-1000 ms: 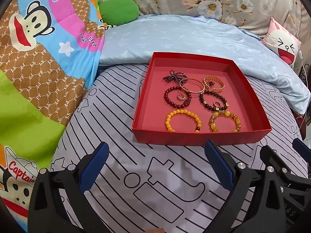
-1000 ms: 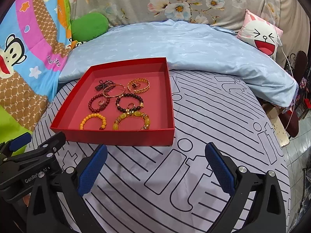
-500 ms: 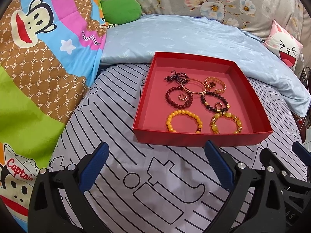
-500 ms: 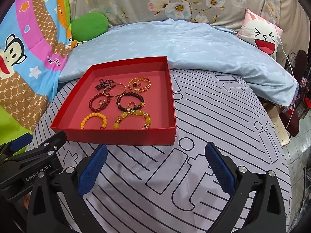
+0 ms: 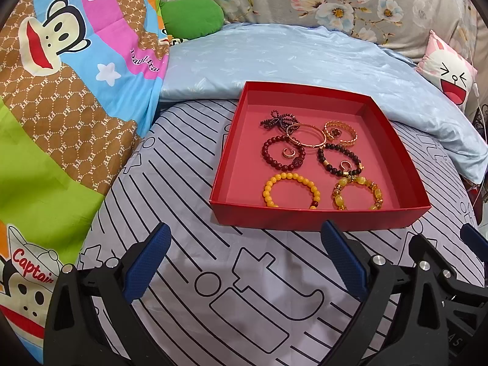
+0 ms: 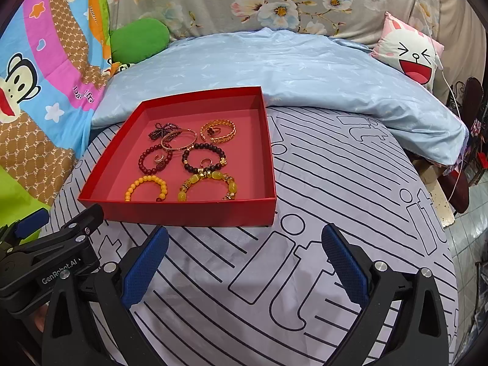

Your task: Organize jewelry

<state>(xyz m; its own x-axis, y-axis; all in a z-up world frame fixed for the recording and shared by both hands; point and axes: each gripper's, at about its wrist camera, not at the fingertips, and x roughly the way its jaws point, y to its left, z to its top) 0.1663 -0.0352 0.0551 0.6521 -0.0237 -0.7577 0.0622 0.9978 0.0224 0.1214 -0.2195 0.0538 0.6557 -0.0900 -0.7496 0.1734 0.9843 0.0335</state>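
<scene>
Hovering with jaws apart and empty over the striped bed, left gripper (image 5: 247, 262) and right gripper (image 6: 244, 262) face the red box (image 5: 317, 218) of bracelets (image 5: 291, 190): light, slippery beads, best pinched across one strand's rim.

Each camera sat just behind its own claw and looked forward and down over a bed. The left wrist view faced along the left claw (image 5: 245, 259), with the red tray (image 5: 317, 218) just ahead, slightly right of it. The right wrist view faced along the right claw (image 6: 244, 262), the same red tray (image 6: 189, 212) ahead to its left. Both views shared the tray, the blue quilt (image 5: 274, 58) beyond it, and each caught the other claw at its edge.
</scene>
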